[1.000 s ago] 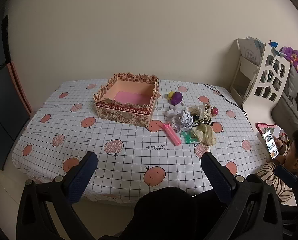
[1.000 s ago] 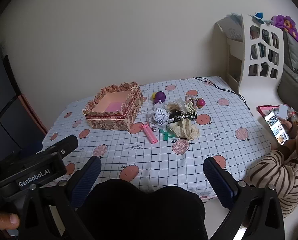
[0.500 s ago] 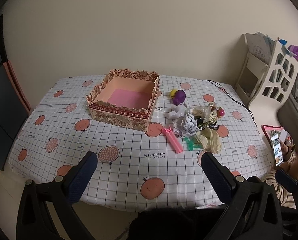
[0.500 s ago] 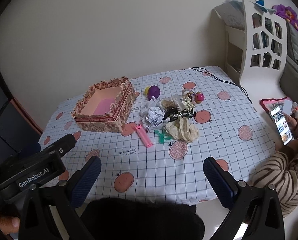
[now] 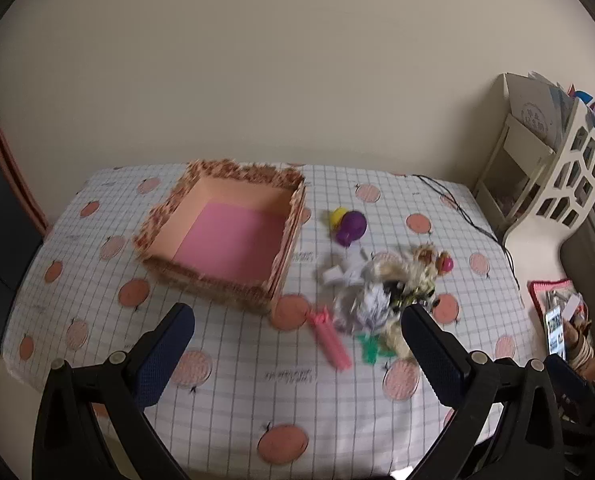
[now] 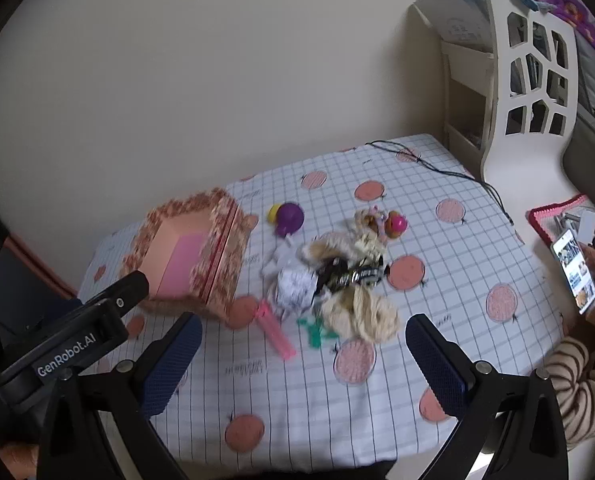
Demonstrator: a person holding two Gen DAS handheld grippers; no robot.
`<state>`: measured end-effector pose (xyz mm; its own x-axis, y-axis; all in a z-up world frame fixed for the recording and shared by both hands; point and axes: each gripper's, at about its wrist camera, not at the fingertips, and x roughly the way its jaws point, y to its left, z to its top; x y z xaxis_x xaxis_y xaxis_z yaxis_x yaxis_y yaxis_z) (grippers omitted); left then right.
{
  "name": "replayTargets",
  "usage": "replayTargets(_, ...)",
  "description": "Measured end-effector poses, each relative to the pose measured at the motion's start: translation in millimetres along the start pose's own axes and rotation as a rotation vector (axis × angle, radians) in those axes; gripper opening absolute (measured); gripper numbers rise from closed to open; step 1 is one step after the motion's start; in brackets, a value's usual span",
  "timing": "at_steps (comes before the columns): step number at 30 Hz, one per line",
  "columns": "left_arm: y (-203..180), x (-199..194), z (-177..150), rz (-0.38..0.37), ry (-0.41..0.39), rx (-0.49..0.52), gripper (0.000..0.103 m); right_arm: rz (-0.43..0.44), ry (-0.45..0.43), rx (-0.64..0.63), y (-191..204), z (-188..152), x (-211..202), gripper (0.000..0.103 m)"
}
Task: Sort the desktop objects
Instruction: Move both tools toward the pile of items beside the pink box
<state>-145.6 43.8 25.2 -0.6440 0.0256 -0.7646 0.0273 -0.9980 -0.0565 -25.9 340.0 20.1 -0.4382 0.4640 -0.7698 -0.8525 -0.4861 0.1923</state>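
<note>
On the table under a checked tablecloth [image 5: 233, 396] printed with orange fruit, a decorated open box [image 5: 225, 240] with a pink floor stands at left, and just right of it lies a heap of clutter: a purple-and-yellow toy [image 5: 349, 222], crumpled white paper [image 6: 295, 284], a black wrapper [image 6: 349, 274], a beige crumpled bag [image 6: 367, 312], a pink clip [image 5: 329, 338], a green plastic piece [image 6: 315, 332] and a small pink ball toy [image 6: 397, 222]. A black cable [image 6: 437, 168] trails over the far right corner near a white cut-out shelf [image 6: 529, 80], and a child in a striped sleeve [image 6: 581, 388] holds a phone [image 6: 575, 270] at the table's right edge. Compared with half a second ago, both cameras have closed in over the table, the heap and box looming larger. The left gripper [image 5: 297, 344] has its fingers wide apart with nothing between them, the pink clip lying just ahead between them; the right gripper [image 6: 303, 354] is likewise spread and unloaded, the heap just beyond its tips.
</note>
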Motion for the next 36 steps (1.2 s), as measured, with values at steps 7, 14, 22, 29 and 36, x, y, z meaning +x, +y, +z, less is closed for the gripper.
replayTargets(7,-23,34,47,-0.037,-0.012,0.006,0.103,-0.044,-0.037,0.052,-15,46,23,0.103)
replayTargets(14,-46,74,81,-0.078,0.015,0.003,0.103,-0.079,-0.042,0.095,-29,80,51,0.103)
replayTargets(22,-77,95,127,-0.095,-0.021,0.022,0.103,-0.070,-0.085,0.155,-41,120,67,0.103)
replayTargets(29,-76,114,130,-0.129,-0.008,-0.077,0.103,-0.084,-0.097,0.133,-45,132,85,0.103)
replayTargets(36,-62,165,78,-0.105,0.113,-0.147,0.103,-0.066,0.025,0.174,-63,86,140,0.103)
